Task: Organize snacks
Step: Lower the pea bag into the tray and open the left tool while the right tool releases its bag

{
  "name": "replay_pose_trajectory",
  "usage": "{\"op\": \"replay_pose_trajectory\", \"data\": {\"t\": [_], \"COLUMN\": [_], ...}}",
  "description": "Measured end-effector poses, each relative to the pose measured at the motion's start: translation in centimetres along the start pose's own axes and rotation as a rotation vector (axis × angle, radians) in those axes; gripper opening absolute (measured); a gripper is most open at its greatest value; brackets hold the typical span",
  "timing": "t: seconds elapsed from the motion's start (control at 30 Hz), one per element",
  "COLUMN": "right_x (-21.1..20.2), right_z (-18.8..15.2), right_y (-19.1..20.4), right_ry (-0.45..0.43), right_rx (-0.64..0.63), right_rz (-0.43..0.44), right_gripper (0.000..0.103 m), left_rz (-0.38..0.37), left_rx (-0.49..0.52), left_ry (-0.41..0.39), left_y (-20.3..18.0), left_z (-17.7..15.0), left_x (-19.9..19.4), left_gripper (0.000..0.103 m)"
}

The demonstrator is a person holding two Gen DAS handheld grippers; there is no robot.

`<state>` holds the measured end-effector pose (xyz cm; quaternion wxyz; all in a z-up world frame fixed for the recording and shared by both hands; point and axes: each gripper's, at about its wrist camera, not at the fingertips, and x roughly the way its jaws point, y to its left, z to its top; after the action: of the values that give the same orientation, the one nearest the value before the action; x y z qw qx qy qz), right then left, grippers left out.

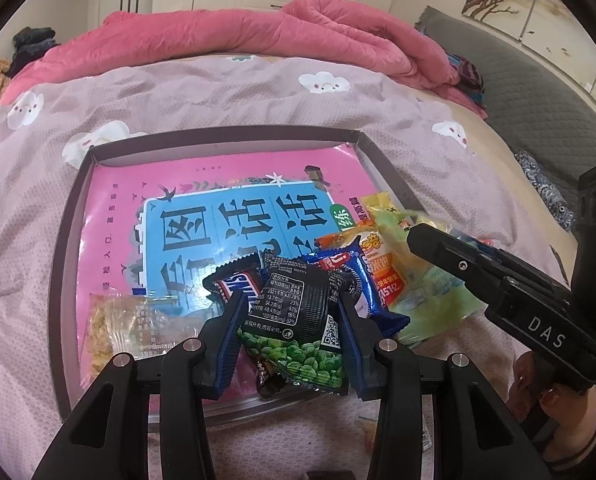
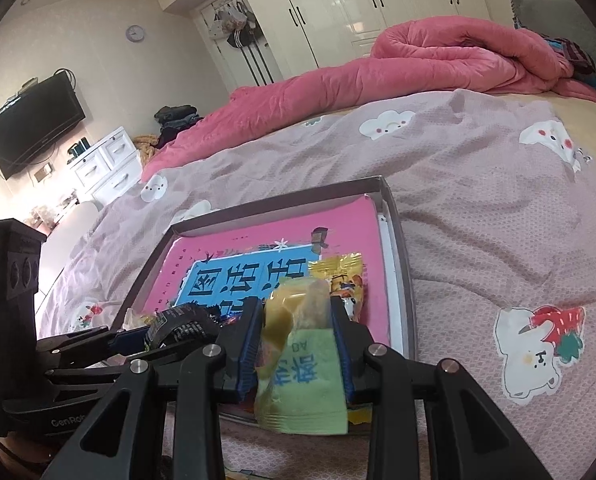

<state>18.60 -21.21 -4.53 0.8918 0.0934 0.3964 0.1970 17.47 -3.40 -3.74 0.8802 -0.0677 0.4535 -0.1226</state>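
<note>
Readable stuff: the pink book [image 1: 226,216] lying in the tray has big upside-down Chinese characters on its blue panel, 图 and 话 for sure. The black pea packet [image 1: 294,312] shows a nutrition table with 每100克(g), 2321千焦, 13.7克, 34.2克, 48.4克, 1037毫克 plus a QR code, and next to it a Snickers bar [image 1: 234,284] shows part of its logo, "KERS"-ish. The right gripper [image 1: 546,336] body says "DAS", the left gripper [image 2: 68,422] says "GenRob…" cut off, the green packet [image 2: 306,372] has blue Chinese characters I can't make out, and an orange packet [image 1: 382,272] shows "151亿".
</note>
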Motion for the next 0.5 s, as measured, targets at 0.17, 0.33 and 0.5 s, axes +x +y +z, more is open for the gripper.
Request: {"op": "replay_pose_trajectory", "data": {"t": [0.17,0.33,0.5], "right_x": [0.04,-0.06,-0.18], "right_z": [0.02,0.00,0.01], "right_y": [-0.14,-0.37,-0.55], "right_ry": [0.002,0.001,0.003], "right_rx": [0.005,0.015,0.021], "right_rz": [-0.008,-0.017,-0.030], "right_gripper": [0.034,0.034,0.034], "left_rz": [-0.001,0.002,0.002], "left_rx": [0.001,-0.003,-0.006], "left_ry": [0.001,0.002,0.004], "left_y": [0.04,0.13,0.21], "left_z": [0.01,-0.05,-0.05], "left_x": [0.06,0.16,0.13], "left_gripper": [0.046,0.046,0.046]}}
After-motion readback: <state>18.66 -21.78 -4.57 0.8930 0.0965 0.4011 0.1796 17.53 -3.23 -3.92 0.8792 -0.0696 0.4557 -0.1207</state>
